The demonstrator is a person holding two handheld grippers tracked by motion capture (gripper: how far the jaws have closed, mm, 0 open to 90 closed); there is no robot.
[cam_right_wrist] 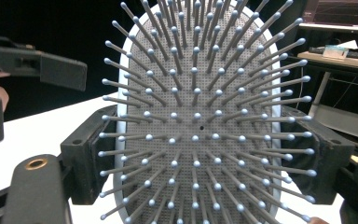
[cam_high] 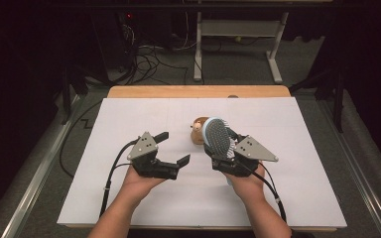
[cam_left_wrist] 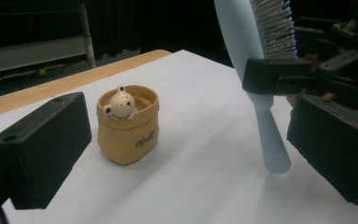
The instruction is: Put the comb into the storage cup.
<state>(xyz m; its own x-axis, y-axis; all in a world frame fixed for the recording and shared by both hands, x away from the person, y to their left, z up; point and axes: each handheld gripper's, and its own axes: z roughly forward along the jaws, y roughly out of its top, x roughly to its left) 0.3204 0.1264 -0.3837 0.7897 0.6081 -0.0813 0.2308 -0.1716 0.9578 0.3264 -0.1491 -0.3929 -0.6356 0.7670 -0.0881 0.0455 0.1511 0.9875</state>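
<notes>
Brush stands upright at frame centre, clamped in the right gripper; left gripper, lower left, gapes empty.

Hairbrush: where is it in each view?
High view: hairbrush right of centre, head up, clamped in the right tool.
Left gripper view: top right, handle end down at the table.
Right gripper view: bristle face centre frame.
Shared landmark: white table top, in all three.

High view overhead, forward-down; gripper views close (both sharing the hairbrush with it).
</notes>
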